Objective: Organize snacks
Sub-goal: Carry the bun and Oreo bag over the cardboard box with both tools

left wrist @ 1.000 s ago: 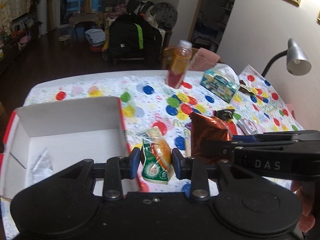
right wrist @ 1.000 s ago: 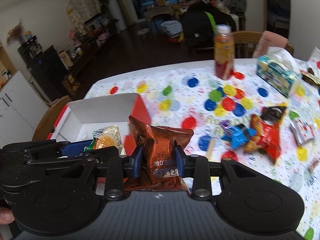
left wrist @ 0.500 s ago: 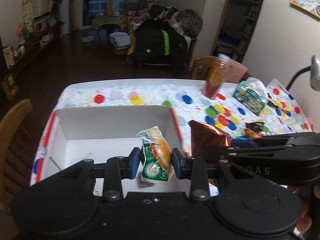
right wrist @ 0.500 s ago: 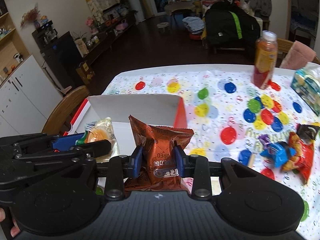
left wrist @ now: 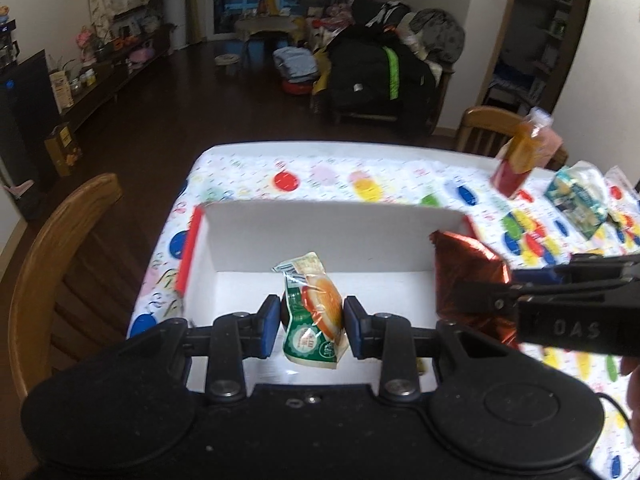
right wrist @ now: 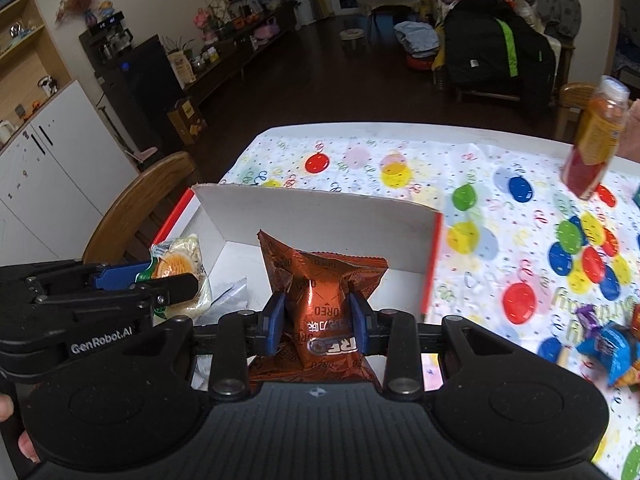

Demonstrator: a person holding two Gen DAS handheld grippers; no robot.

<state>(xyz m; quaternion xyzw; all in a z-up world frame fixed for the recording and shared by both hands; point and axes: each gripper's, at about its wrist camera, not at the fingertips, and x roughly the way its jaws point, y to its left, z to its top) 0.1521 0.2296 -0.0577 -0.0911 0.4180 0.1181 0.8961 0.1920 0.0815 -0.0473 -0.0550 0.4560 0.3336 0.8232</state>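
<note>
- Now both grippers have come from beside the white box (left wrist: 328, 236) to above its open interior; release is judged the next step.
- Left gripper (left wrist: 308, 326) clamps one green cake packet (left wrist: 314, 312); right gripper (right wrist: 316, 320) clamps one copper Oreo bag (right wrist: 320, 292).
- Count: two grippers, two held snacks, one box, one bottle (right wrist: 596, 140); several loose snacks (right wrist: 612, 344) wait on the tablecloth.
</note>
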